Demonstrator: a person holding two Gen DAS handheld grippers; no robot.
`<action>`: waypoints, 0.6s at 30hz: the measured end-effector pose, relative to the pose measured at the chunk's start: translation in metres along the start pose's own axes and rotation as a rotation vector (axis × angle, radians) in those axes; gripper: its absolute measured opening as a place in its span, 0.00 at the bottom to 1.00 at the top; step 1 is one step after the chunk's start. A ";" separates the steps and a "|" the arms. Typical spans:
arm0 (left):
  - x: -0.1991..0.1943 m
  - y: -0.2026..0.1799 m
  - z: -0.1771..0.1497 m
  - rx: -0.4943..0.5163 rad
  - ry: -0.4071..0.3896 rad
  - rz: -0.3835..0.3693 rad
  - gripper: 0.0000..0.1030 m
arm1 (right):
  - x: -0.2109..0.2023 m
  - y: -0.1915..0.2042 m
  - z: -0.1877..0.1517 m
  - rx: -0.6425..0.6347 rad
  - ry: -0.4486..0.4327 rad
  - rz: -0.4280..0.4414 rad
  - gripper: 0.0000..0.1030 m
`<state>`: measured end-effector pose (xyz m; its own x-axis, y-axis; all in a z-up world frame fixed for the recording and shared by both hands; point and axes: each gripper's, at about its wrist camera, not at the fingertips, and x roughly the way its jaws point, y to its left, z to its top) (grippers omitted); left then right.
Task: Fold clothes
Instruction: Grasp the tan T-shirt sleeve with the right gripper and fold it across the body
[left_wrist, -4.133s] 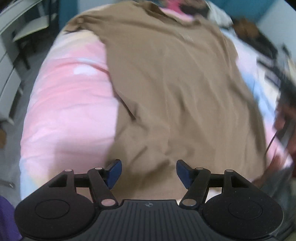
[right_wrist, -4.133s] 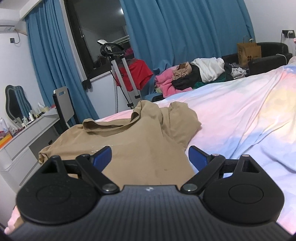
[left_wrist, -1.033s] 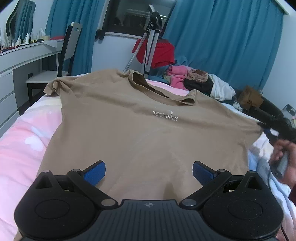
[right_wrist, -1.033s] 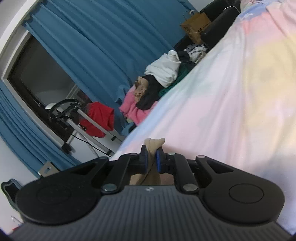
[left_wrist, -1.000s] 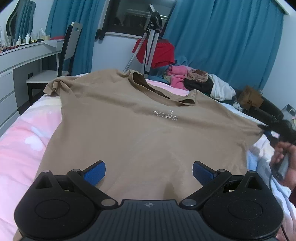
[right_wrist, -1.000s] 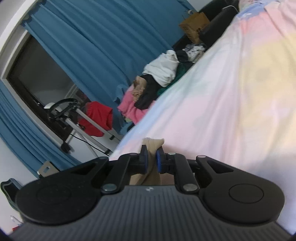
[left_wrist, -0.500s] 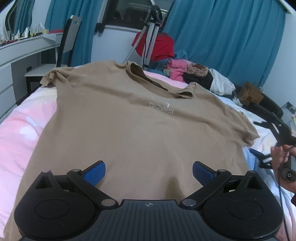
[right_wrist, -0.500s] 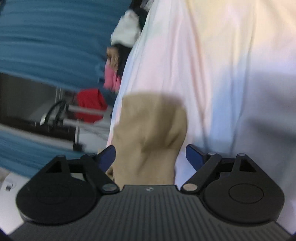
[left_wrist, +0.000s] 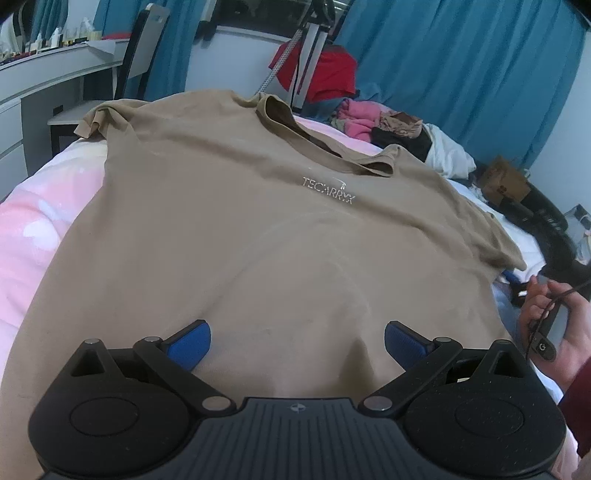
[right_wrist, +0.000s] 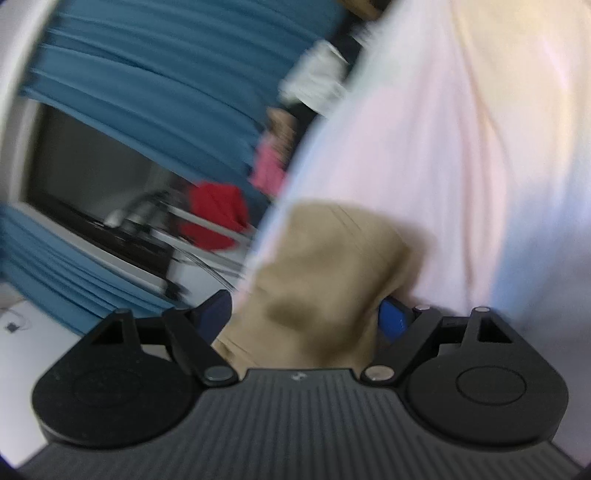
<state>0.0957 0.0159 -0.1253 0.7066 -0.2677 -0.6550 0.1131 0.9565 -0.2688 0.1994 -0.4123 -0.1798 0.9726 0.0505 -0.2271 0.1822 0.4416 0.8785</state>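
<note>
Lying spread face-up across a bed (left_wrist: 40, 206) covered in pink and pale pastel bedding, a tan T-shirt (left_wrist: 258, 236) with small white lettering on its chest filled most of the left wrist view, its collar toward the far edge and its sleeves out to either side. The left gripper (left_wrist: 297, 341) hung over the near part of the shirt, close to the hem, its jaws spread wide with the blue pads (left_wrist: 188, 343) clear of the cloth and nothing between them. At the right edge of that view a person's right hand (left_wrist: 554, 325), in a dark red sleeve (left_wrist: 580, 417), held the handle of the other tool just beside the shirt's right sleeve. In the blurred right wrist view, the right gripper (right_wrist: 308, 317) had just been opening: its jaws stood wide apart, with the end of the shirt's sleeve (right_wrist: 332, 266) lying loose on the bedding between them, one blue pad partly hidden behind the cloth, so the sleeve was no longer pinched. Beyond the bed, blue curtains (left_wrist: 461, 74) hung along the wall, a heap of pink, white and dark clothes (left_wrist: 391, 129) sat beside a red garment (left_wrist: 321, 74) draped on a metal stand, and a white desk (left_wrist: 48, 77) with a chair (left_wrist: 140, 51) stood to the left.
</note>
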 end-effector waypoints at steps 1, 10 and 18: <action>0.000 0.000 0.000 -0.003 -0.004 0.000 0.99 | -0.003 0.002 0.001 -0.020 -0.032 0.032 0.83; 0.003 0.005 0.004 -0.028 -0.012 0.017 0.99 | 0.029 -0.004 0.002 -0.137 0.069 -0.097 0.83; -0.001 0.005 0.010 -0.028 -0.052 0.023 0.99 | 0.042 0.049 0.000 -0.412 -0.032 -0.066 0.16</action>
<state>0.1027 0.0215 -0.1190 0.7439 -0.2390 -0.6241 0.0776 0.9585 -0.2745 0.2489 -0.3882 -0.1462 0.9658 -0.0150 -0.2588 0.1778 0.7649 0.6192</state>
